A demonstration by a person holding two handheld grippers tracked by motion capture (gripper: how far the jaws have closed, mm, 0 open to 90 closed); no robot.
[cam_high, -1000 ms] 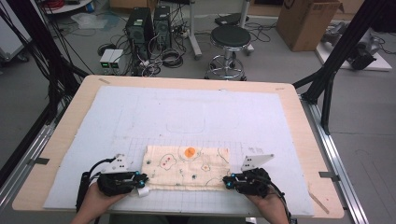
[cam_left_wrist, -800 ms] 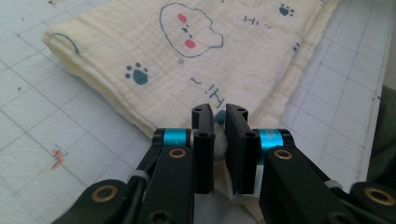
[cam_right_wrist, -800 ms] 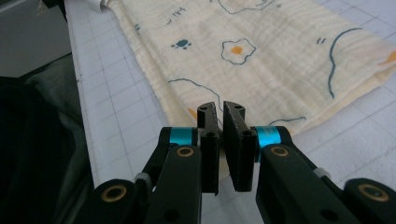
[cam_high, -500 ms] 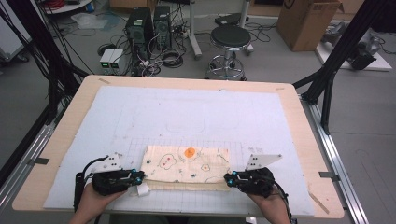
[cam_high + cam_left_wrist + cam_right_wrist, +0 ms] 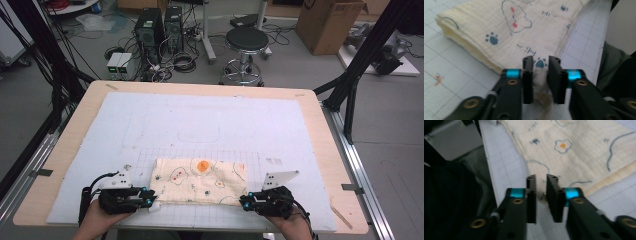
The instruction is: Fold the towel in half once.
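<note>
Cloth (image 5: 199, 181), both grippers low at corners

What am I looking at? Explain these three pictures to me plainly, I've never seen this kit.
No robot here: a person holds a claw in each hand. The wide picture comes from a camera above the table, showing the left claw and right claw at the near edge. The two close-ups come from cameras riding on the claws, looking along their black jaws. On the white gridded mat lies a folded cream cloth printed with cartoon animals. Each claw sits at a near corner of it. Both have just been opening; cloth lies between the jaws, not pinched.
</note>
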